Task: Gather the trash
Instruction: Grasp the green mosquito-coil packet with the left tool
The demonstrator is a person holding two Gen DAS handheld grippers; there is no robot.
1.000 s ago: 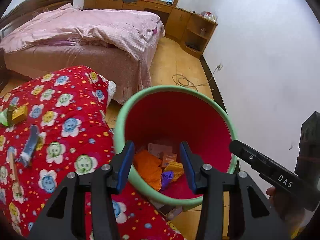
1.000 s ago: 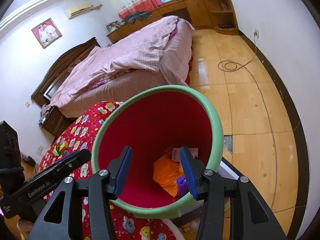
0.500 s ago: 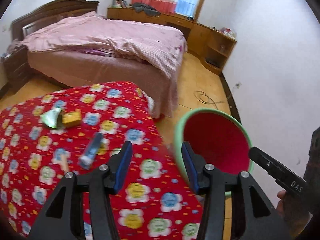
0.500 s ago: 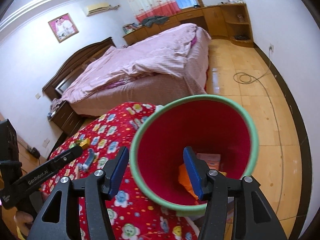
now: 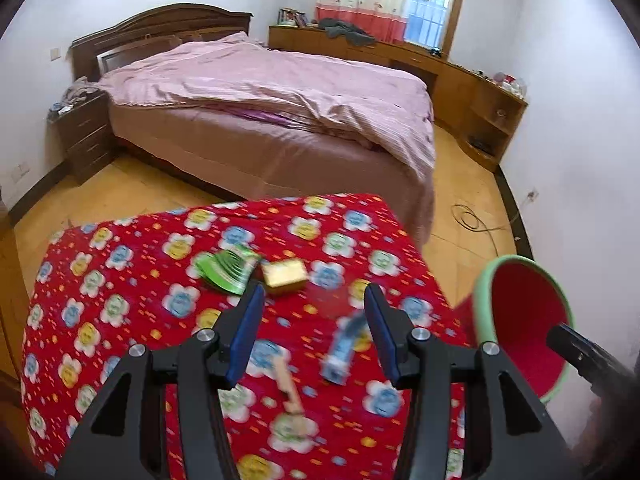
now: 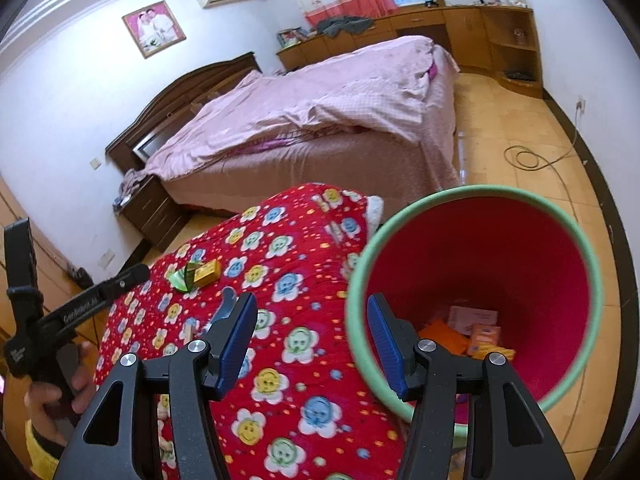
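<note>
Now both empty tongs, the left gripper (image 5: 312,330) opening, the right gripper (image 6: 312,340) half-open, aim over the wrappers (image 5: 228,270) beside the bin (image 6: 476,296).

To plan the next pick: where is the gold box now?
On the red quilt, touching the green wrapper on its left, beyond the left gripper.
</note>
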